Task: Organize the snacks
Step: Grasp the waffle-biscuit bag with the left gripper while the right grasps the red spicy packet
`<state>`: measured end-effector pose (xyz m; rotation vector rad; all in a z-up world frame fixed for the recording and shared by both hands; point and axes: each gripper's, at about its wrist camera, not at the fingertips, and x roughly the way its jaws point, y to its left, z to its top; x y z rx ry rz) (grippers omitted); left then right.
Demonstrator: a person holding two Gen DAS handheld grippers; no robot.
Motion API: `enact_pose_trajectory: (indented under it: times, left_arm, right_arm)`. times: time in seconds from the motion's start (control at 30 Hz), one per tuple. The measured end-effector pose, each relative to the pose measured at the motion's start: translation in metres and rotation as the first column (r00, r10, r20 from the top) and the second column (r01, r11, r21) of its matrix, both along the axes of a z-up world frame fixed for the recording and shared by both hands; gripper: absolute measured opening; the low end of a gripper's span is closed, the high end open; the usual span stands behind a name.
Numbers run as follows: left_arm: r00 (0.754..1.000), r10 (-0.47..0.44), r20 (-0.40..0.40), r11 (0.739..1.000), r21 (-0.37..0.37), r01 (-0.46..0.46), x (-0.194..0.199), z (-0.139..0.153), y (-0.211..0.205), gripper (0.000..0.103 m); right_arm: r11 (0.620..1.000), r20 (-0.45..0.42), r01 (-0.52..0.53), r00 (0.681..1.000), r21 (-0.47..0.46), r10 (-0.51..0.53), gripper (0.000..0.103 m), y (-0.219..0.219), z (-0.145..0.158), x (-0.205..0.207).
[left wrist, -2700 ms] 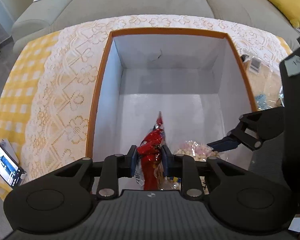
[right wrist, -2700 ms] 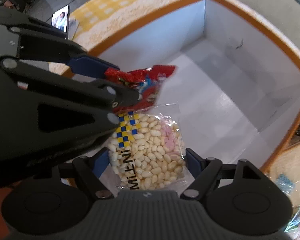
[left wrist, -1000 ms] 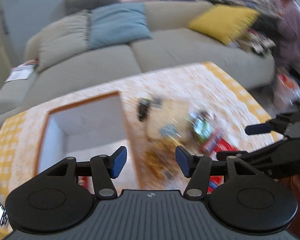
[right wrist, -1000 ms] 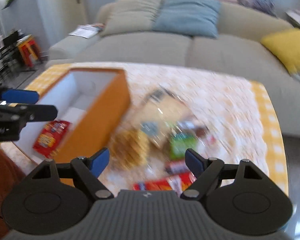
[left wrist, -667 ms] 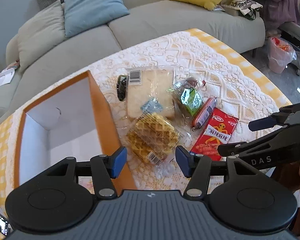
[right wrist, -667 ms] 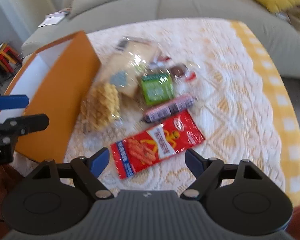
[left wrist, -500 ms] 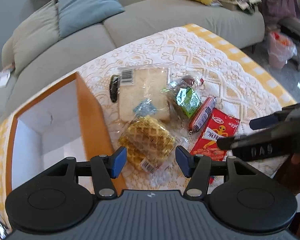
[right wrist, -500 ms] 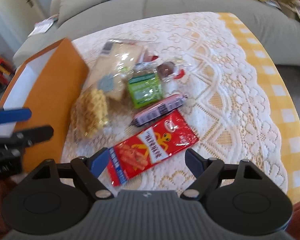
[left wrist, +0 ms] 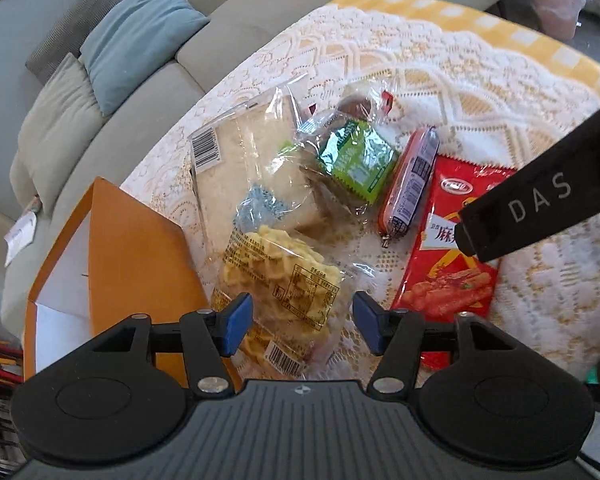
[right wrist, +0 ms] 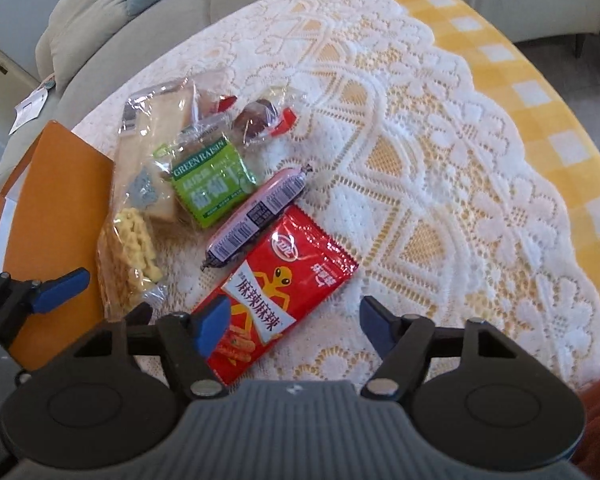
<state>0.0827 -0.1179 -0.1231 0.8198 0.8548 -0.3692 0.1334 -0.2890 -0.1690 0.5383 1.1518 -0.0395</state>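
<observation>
left gripper point(left wrist: 302, 318) hanging released over waffle pack point(left wrist: 278, 276), lower centre of frame, beside orange box point(left wrist: 136, 248) | right gripper point(right wrist: 290, 322) spread empty over red snack pack point(right wrist: 278, 292), lower centre | judging: straddling each pack's narrow width, pinching film not contents | box interior cut off; brown item point(right wrist: 256, 118) in clear wrapper unidentifiable

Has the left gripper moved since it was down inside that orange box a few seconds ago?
Yes. The left gripper is now outside the orange box, to its right, open above the waffle packet.
</observation>
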Motion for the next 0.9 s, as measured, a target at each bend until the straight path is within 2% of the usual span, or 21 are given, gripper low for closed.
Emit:
enact_pose_trajectory:
  times: [0.27, 0.43, 0.5, 0.53, 0.6, 0.67, 0.73, 0.87, 0.9]
  left_arm:
    - [0.999, 0.039, 0.032, 0.999, 0.033, -0.04, 0.009, -0.016, -0.006, 0.072]
    - [0.997, 0.048, 0.063, 0.997, 0.055, -0.052, 0.012, -0.023, -0.009, 0.073]
    - [0.997, 0.052, 0.065, 0.997, 0.056, -0.056, 0.012, -0.022, -0.007, 0.067]
    - [0.997, 0.054, 0.061, 0.997, 0.044, -0.056, 0.011, -0.02, -0.006, 0.06]
    - [0.996, 0.057, 0.066, 0.998, 0.026, -0.059, 0.011, -0.014, -0.004, 0.051]
    - [0.995, 0.061, 0.076, 0.998, 0.008, -0.062, 0.009, -0.006, -0.001, 0.042]
    - [0.994, 0.078, 0.076, 0.997, -0.018, -0.077, 0.01, 0.004, 0.004, 0.038]
    - [0.991, 0.122, 0.052, 0.989, -0.086, -0.117, 0.015, 0.026, 0.015, 0.03]
    - [0.99, 0.135, 0.035, 0.985, -0.117, -0.13, 0.016, 0.033, 0.02, 0.029]
  right_arm:
    - [0.999, 0.009, -0.027, 1.0, -0.026, 0.028, 0.068, 0.007, -0.003, 0.004]
    - [1.0, 0.013, -0.012, 1.0, -0.009, 0.013, 0.068, 0.004, -0.005, 0.007]
    - [1.0, 0.013, -0.005, 1.0, -0.011, 0.005, 0.063, 0.002, -0.004, 0.006]
    - [1.0, 0.014, -0.001, 1.0, -0.017, 0.002, 0.061, 0.001, -0.003, 0.004]
    - [1.0, 0.015, 0.006, 1.0, -0.015, -0.006, 0.043, 0.0, -0.002, 0.002]
    - [1.0, 0.008, 0.018, 1.0, 0.001, -0.018, 0.038, -0.002, -0.004, 0.001]
    - [1.0, 0.017, 0.026, 1.0, 0.002, -0.026, 0.036, -0.002, -0.004, 0.0]
    - [0.999, 0.03, 0.036, 0.999, 0.0, -0.036, 0.01, -0.004, -0.004, -0.003]
    - [0.999, 0.039, 0.04, 0.998, 0.005, -0.04, 0.0, -0.004, -0.003, -0.004]
